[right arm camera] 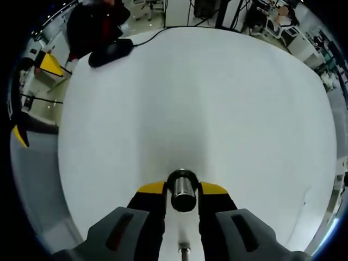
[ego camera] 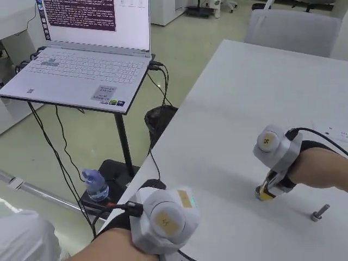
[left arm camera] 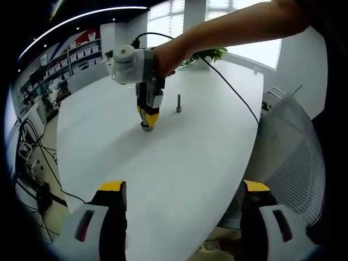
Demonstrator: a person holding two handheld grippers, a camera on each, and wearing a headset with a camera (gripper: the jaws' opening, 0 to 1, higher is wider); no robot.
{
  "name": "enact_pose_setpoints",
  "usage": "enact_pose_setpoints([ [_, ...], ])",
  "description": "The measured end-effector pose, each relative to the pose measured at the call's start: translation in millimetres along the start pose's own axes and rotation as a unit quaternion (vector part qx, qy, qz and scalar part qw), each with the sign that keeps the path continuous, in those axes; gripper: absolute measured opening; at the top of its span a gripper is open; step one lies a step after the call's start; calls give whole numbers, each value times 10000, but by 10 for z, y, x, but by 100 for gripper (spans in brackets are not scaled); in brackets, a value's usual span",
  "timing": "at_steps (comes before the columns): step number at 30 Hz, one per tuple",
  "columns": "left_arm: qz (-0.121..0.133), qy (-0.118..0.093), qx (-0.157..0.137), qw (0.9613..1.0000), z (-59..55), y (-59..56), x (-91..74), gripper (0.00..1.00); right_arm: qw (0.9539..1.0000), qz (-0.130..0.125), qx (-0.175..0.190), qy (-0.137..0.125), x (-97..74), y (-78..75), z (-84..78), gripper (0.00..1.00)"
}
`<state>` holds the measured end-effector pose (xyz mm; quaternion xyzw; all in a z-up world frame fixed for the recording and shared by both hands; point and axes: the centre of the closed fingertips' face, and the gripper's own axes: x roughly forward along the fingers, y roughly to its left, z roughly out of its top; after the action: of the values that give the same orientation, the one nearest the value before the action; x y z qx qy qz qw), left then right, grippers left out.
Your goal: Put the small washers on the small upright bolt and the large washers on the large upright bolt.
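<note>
Closest in, the left gripper [left arm camera: 184, 190] hovers at the near edge of the white table [ego camera: 239, 109], its yellow-tipped jaws spread wide with nothing between them, just bare tabletop below. Out across the table, the right gripper [ego camera: 267, 190] points nose-down at the surface, and its own view tells the story: the two jaws are clamped on either side of a thick, dark, round-ended metal piece, the large bolt [right arm camera: 182, 190] (seen end-on, so its length is hard to judge). From the left gripper view, that bolt sits with its foot on the table, directly under the gripper's tips. Just beside it, a little further to the right in the head view, the small bolt [ego camera: 319, 212] stands alone on the tabletop, slim and silvery, upright and clear of both grippers. A black cable trails from the right gripper along the person's forearm. Further off, past the table's left edge, an open laptop [ego camera: 81, 70] rests on a black stand [ego camera: 124, 144], with a water bottle [ego camera: 96, 185] on the floor near its foot. At the far end of the table is a grey chair [ego camera: 293, 30].
</note>
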<state>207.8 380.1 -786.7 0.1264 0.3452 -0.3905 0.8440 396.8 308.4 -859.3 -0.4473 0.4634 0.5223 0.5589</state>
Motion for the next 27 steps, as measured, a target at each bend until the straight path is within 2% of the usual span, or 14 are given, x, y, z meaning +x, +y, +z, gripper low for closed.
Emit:
enact_pose_setpoints([
  [17,-46,27,52,10000,28,-8,7,84,10000,0,-59,-37,6,-21,10,24],
  [27,-43,21,49,10000,38,-2,3,84,9999,-16,-25,-163,-39,-50,29,31],
])
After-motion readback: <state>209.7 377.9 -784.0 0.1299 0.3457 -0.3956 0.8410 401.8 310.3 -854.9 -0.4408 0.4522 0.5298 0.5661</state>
